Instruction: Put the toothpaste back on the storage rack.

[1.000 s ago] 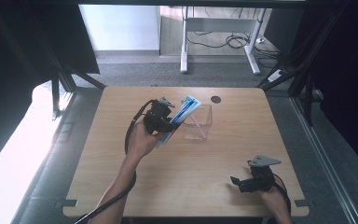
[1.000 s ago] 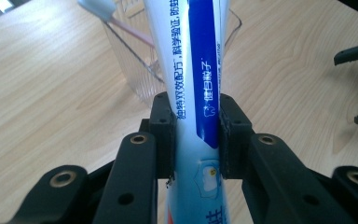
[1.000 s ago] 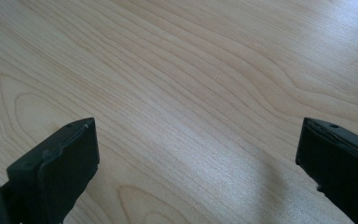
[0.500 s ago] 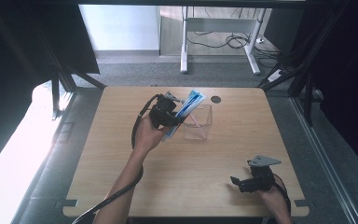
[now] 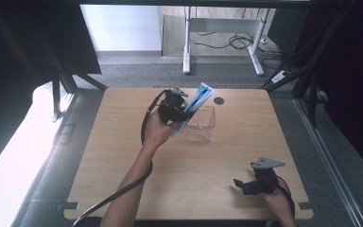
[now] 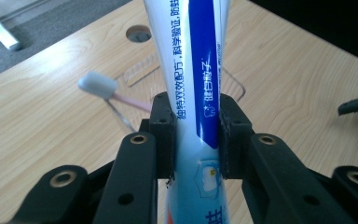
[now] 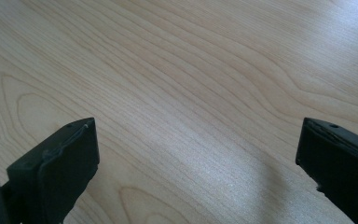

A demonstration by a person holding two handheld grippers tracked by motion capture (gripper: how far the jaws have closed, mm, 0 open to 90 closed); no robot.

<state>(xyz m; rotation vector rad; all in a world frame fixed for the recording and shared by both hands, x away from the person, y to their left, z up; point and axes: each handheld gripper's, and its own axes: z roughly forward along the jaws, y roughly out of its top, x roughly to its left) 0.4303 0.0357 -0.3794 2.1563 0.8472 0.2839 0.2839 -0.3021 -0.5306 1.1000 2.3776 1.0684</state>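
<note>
Left claw is clamping the tube, tilting it over the cup for insertion; right claw is resting apart on the table.

Soft daylight (left-edge glare), dark surroundings

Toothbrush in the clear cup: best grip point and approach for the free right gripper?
Probably the pink handle just below the white head of the toothbrush. It leans on the rim of the clear cup, head sticking out, so come from above, with the jaws across the thin handle. The left gripper holds the toothpaste tube beside it; approach from the cup's open side.
</note>
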